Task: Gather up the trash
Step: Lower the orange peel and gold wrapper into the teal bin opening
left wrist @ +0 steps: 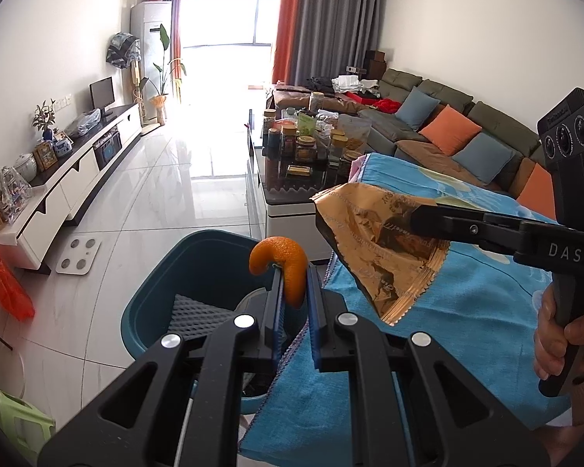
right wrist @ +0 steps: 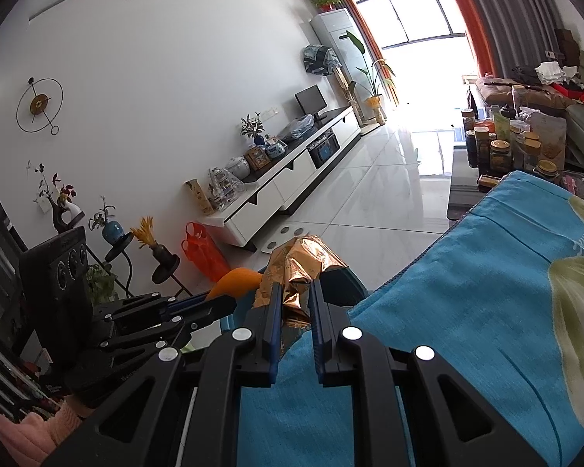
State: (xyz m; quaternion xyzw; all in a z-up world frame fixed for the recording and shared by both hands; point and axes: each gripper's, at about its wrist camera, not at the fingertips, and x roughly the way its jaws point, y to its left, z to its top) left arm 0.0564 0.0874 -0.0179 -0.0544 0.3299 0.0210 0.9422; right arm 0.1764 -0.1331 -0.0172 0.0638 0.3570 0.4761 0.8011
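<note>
My left gripper (left wrist: 294,272) is shut on a curled piece of orange peel (left wrist: 288,264), held above a teal trash bin (left wrist: 155,307) on the floor beside the table. A grey foam net lies inside the bin. My right gripper (right wrist: 295,290) is shut on a crumpled gold-brown foil wrapper (right wrist: 299,260); in the left wrist view that wrapper (left wrist: 373,249) hangs over the edge of the blue cloth (left wrist: 467,280). In the right wrist view the left gripper (right wrist: 229,303) with the orange peel (right wrist: 235,280) comes in from the left, close to the wrapper.
The blue cloth (right wrist: 467,311) covers a table edge. Behind it a dark coffee table (left wrist: 292,179) holds several jars. A sofa (left wrist: 447,132) runs along the right. A TV cabinet (left wrist: 78,171), a white scale (left wrist: 78,255) and an orange bag (left wrist: 4,284) stand left.
</note>
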